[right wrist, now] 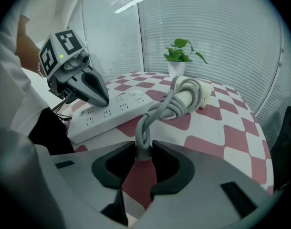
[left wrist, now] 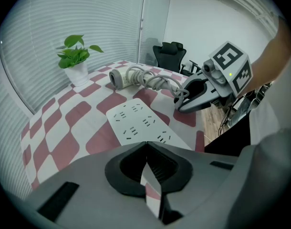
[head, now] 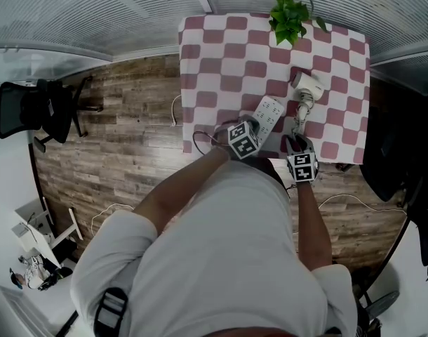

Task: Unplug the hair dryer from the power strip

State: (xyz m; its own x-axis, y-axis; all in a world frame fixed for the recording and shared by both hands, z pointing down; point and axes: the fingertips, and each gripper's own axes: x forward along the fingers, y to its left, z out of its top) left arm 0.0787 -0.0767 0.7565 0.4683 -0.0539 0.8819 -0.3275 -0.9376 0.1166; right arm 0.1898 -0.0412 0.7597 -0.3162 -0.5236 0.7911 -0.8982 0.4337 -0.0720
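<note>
A white power strip [head: 268,113] [left wrist: 138,123] [right wrist: 112,113] lies near the front edge of a table with a red-and-white checked cloth [head: 221,55]. No plug shows in the sockets I can see. My left gripper [head: 256,123] [left wrist: 146,144] [right wrist: 98,99] is shut, its tips resting on the strip's near end. To the right, the white hair dryer [head: 306,84] [left wrist: 119,78] [right wrist: 198,94] lies on its side, with its grey cord [head: 303,107] [left wrist: 155,80] [right wrist: 176,104] bunched beside it. My right gripper [head: 296,140] [left wrist: 181,104] [right wrist: 143,144] is shut on the cord's plug end [right wrist: 143,152], apart from the strip.
A potted green plant [head: 288,16] [left wrist: 76,61] [right wrist: 179,61] stands at the table's far edge. A black office chair [head: 38,107] sits on the wood floor to the left. Blinds line the wall behind the table. Loose cables [head: 193,142] trail off the table's near-left corner.
</note>
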